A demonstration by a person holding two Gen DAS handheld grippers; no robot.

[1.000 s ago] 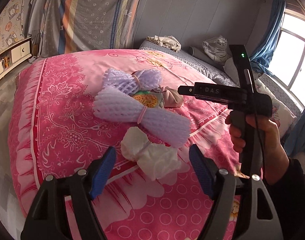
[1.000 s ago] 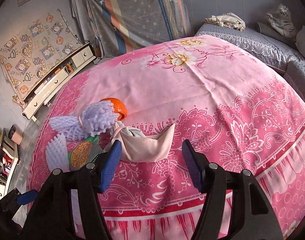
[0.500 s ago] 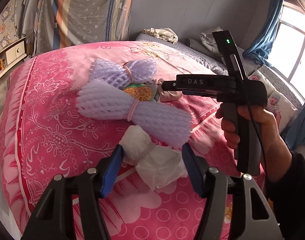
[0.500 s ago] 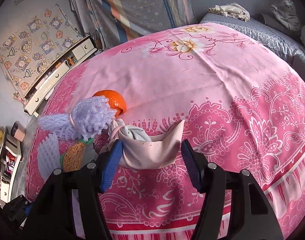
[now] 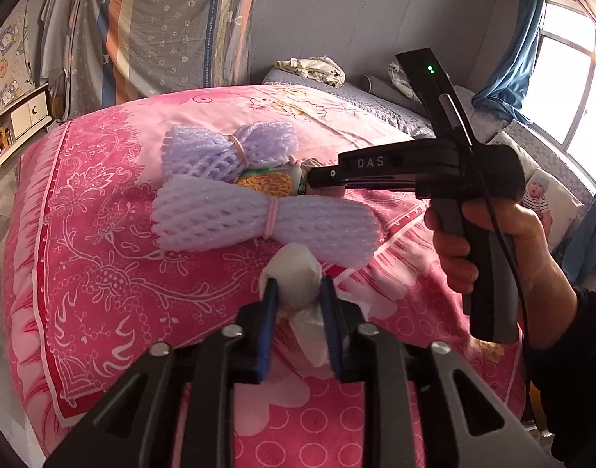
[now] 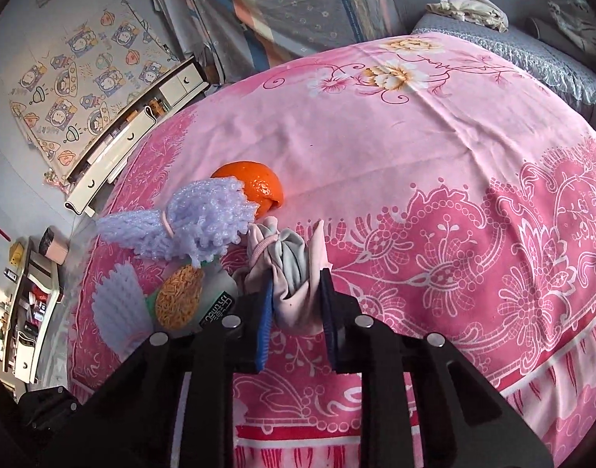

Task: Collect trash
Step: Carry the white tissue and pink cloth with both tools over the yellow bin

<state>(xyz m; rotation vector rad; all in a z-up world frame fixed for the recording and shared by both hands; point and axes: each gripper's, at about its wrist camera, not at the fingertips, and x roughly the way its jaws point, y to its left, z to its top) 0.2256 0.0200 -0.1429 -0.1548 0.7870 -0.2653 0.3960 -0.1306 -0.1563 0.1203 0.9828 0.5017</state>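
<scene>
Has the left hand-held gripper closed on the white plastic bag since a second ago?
Yes: the left hand-held gripper has closed inward on the white plastic bag, beside the purple foam net.

Between my left claw's [image 5: 297, 298] pads sits a crumpled white plastic bag [image 5: 298, 277]; my right claw [image 6: 297, 290] pinches a knotted pink-grey cloth bundle [image 6: 288, 269] (hair-tie around its neck).

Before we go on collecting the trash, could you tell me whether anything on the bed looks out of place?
Yes: a whole orange lies on the pink bedspread behind a purple foam net, looking intact, unlike the wrappers around it.
</scene>
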